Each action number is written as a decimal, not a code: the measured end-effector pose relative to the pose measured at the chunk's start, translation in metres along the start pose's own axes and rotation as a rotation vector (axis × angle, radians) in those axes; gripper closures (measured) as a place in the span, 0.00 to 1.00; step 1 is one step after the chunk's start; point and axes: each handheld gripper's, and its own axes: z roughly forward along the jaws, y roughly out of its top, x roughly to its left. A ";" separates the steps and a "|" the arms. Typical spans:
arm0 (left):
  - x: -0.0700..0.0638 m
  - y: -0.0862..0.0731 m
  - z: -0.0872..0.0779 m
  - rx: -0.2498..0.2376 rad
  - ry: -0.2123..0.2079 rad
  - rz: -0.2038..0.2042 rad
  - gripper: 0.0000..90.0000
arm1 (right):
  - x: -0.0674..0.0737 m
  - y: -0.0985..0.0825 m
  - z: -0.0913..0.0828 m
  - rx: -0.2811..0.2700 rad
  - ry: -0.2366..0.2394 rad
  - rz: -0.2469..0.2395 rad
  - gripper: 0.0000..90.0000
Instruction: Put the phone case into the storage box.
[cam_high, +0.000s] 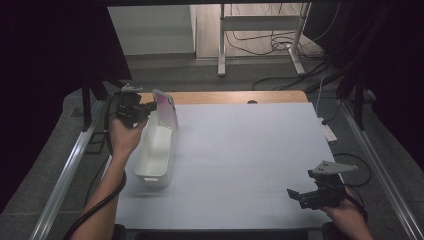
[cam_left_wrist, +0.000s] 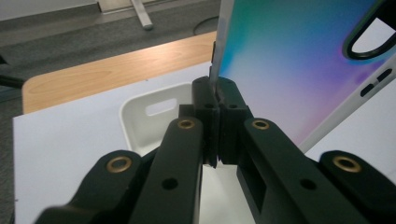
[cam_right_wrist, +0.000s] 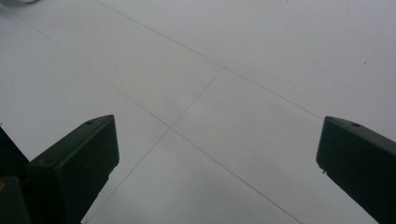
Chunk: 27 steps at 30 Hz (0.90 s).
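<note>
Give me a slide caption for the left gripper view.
Left hand-held gripper clamps the edge of an iridescent phone case above a white bin.

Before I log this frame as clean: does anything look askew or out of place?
Only the phone: it stands tilted over the far end of the white bin, pinched at its edge by the shut left gripper. Nothing looks spilled or damaged.
</note>
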 end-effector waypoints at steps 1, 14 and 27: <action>0.002 0.000 0.001 -0.001 0.011 -0.003 0.98 | 0.000 0.000 0.000 0.003 -0.002 -0.002 0.00; 0.014 0.002 0.015 -0.003 0.055 -0.040 0.98 | 0.001 0.000 0.001 0.010 0.005 -0.006 0.00; 0.027 -0.003 0.033 0.014 0.094 -0.076 0.98 | 0.001 0.000 0.002 0.016 0.009 -0.013 0.00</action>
